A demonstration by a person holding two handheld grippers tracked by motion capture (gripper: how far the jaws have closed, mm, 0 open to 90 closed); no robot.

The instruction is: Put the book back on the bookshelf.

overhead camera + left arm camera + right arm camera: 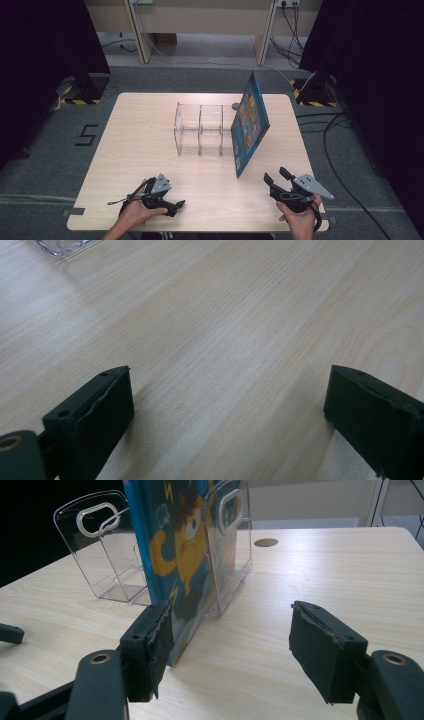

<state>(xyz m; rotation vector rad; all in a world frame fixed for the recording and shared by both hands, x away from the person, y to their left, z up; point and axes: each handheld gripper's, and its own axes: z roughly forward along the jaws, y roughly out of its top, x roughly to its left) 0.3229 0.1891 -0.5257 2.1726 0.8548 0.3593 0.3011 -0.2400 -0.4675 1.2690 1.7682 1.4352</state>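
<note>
The right hand (299, 216) comes in from the near edge of the table (150, 165), well short of the clear acrylic rack (200, 130), palm wrapped round the right gripper (276, 176). That gripper is held nearly level, its jaws aimed away from the person and slightly toward the rack. In the right gripper view the two black jaws stand wide apart with nothing between them; the book (182, 555) stands just beyond the left jaw, apart from the pads.

The left hand (137, 210) rests at the near edge too, far to the left of the rack's near corner. The left gripper (176, 204) lies low over the wood and points across the table toward the right hand. In the left gripper view its jaws are spread wide over bare tabletop (225, 340) and grip nothing; a corner of the rack (62, 245) shows at the top left.

The book (250, 122) stands on its lower edge at the rack's right end, in or against the last compartment; which of the two cannot be told. It tilts, with its top leaning to the right, away from the rack. Its long axis runs from the near side of the table toward the far side, the near end jutting past the rack's front. Its colourful cartoon cover faces left, toward the rack
</note>
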